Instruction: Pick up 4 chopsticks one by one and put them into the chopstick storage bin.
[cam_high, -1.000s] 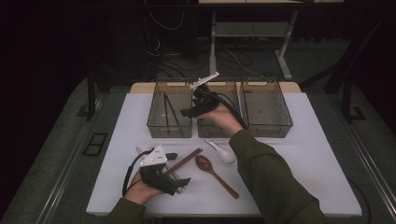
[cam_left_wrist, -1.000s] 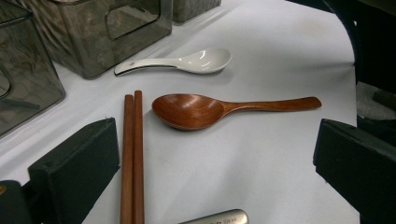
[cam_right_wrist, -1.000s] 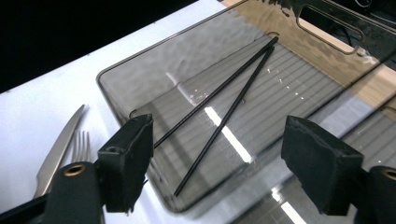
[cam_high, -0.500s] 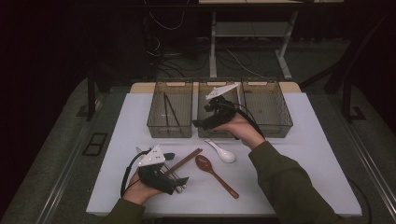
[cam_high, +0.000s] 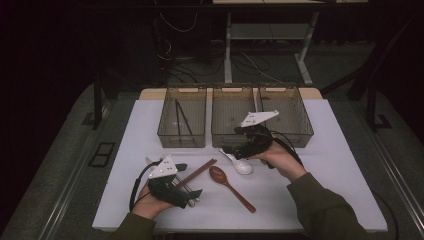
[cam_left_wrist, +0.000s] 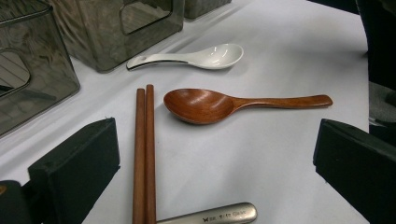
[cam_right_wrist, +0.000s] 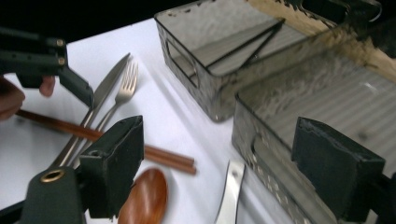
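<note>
Right hand-held gripper (cam_high: 231, 150), jaws just opened and empty, is over the white spoon (cam_high: 240, 164) at frame centre; next: lower and close. Left hand-held gripper (cam_high: 192, 195) open, idle lower left.

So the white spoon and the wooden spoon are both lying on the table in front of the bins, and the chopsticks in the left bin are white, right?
Not quite: the chopsticks in the left bin are black, as the high view shows. The white spoon and wooden spoon do lie on the table in front of the bins.
</note>
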